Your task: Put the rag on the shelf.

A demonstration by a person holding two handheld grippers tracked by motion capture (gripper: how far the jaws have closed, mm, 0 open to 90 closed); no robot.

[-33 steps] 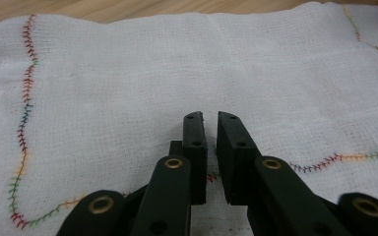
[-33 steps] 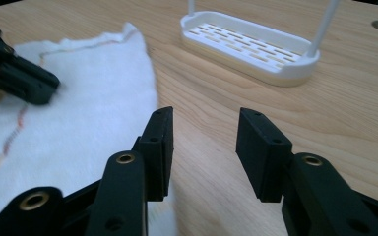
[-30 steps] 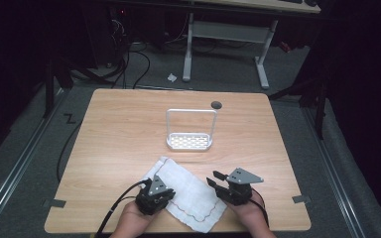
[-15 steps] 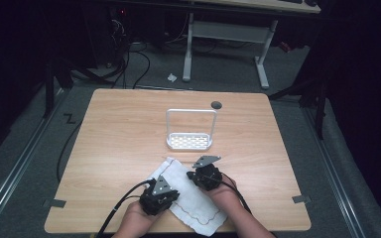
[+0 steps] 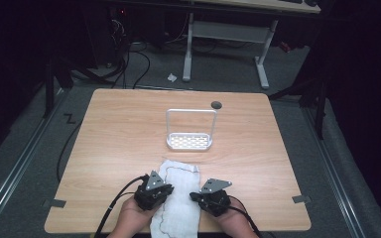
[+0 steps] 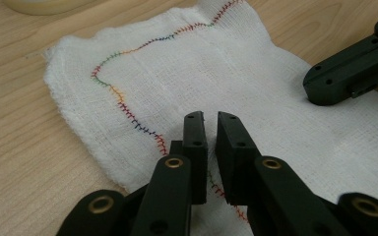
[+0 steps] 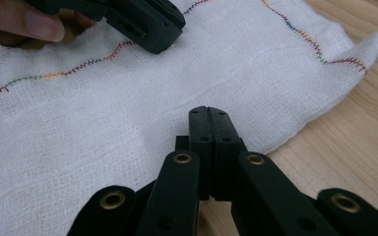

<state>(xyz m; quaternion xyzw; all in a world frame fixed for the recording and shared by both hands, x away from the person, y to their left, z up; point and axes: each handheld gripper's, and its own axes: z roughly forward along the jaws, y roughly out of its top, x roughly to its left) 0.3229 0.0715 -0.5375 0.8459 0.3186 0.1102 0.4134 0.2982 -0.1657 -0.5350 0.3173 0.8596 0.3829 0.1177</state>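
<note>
A white gauze cloth (image 5: 179, 210) with a wavy multicoloured stitch line lies at the table's front edge as a narrow strip running front to back. My left gripper (image 5: 167, 191) sits at the cloth's left side. In the left gripper view its jaws (image 6: 210, 119) hover just over the cloth (image 6: 202, 64), a narrow gap between them and nothing in it. My right gripper (image 5: 194, 196) is at the cloth's right side. In the right gripper view its jaws (image 7: 209, 113) are pressed together over the cloth's (image 7: 103, 137) edge.
A white rack (image 5: 189, 141) with a perforated base and a tall hoop handle stands mid-table, beyond the cloth. A dark round cap (image 5: 216, 104) sits near the wooden table's (image 5: 119, 134) far edge. Desk legs and cables lie on the floor behind.
The right gripper swung left over the cloth, then came back to the front right. The cloth went from a wide diagonal spread to a narrower front-to-back strip.
</note>
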